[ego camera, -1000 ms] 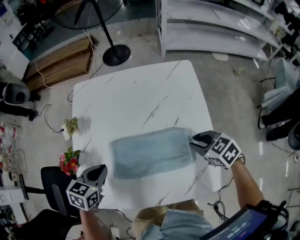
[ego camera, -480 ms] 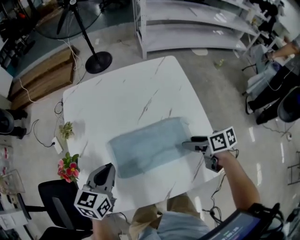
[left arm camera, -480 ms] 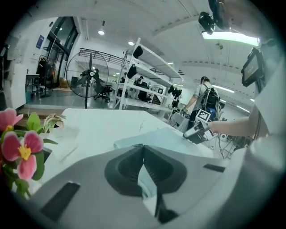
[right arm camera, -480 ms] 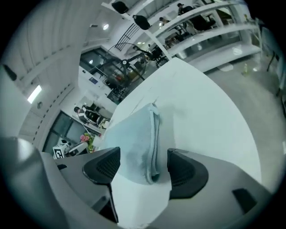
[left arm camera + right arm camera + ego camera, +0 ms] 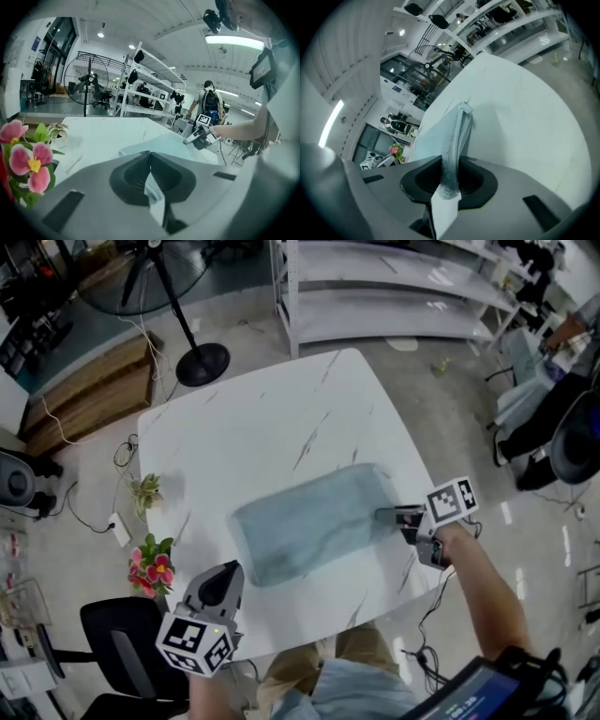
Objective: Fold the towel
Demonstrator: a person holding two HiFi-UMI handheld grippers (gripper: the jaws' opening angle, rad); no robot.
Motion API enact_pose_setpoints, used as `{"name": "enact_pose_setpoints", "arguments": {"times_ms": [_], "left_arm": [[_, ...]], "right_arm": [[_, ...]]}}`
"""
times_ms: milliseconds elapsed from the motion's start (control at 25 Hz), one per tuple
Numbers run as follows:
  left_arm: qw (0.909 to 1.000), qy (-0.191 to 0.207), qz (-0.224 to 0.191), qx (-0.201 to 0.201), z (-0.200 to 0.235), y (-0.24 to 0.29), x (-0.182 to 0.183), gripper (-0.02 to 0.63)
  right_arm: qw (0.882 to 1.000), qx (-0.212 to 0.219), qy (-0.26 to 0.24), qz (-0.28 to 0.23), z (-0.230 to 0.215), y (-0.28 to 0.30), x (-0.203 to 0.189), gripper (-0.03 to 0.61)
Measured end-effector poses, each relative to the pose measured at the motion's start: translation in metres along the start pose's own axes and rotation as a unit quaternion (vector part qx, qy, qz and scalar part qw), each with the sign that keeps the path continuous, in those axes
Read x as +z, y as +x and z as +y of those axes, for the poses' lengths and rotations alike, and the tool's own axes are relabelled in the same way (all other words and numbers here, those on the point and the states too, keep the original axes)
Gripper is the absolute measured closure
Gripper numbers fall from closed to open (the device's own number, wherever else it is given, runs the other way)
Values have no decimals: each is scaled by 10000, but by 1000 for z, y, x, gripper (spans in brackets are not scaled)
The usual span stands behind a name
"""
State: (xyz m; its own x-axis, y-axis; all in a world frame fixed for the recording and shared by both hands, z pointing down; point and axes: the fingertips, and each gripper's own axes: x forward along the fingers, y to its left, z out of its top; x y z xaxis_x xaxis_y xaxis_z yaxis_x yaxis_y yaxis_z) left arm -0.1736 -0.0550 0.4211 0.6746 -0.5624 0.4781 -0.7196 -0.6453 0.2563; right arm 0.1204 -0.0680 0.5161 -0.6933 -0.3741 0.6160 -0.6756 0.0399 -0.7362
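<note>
**Marble-topped table, towel lying flat, next fold only beginning**

We are working over the white marbled table (image 5: pixel 281 409). The blue-grey towel (image 5: pixel 309 521) is lying on its near half as a flat oblong, slanting from near left to far right. It is looking thick along its edges, so we are guessing that at least one fold is already in it, though the head view is too coarse for counting layers. The bulk of the cloth is resting flat, and no part is being carried across it.

Our right gripper (image 5: pixel 392 516) is sitting at the towel's right short end. Its jaws have just been closing, and in the right gripper view they are pinching that hem between them, with the cloth running away from the pads in a ridge. Our left gripper (image 5: pixel 225 576) is hovering off the table's near-left corner, beside the pink flowers (image 5: pixel 153 570), with its jaws pressed together on nothing.

We are judging the task as partway done. The grasp for the next fold is being made. Carrying that end over towards the left end, then squaring up the edges, is what is remaining.
</note>
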Motion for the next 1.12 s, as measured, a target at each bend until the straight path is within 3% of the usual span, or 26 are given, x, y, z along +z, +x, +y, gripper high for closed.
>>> {"name": "enact_pose_setpoints", "arguments": {"times_ms": [200,360,520,760,1120], "left_arm": [[9999,116,46,-52,-5,-17,1,605],[9997,159,-166,-112,-8,-31,4,606],[9994,106,-319,-127,-14,-46,9,605],[9981,93,-560,-254,-23,-69,7,604],[9980,158,-611,-21,-9,-105,-9,604]], "right_arm": [[9918,-611,-1120,43,32,-11,10,482],[9747,-1051,-1969,126,67,-11,17,482],[9577,-1190,-2615,183,108,-2,20,480],[9489,-1067,-2958,279,158,34,11,477],[9314,-1108,-3386,745,188,105,-18,476]]}}
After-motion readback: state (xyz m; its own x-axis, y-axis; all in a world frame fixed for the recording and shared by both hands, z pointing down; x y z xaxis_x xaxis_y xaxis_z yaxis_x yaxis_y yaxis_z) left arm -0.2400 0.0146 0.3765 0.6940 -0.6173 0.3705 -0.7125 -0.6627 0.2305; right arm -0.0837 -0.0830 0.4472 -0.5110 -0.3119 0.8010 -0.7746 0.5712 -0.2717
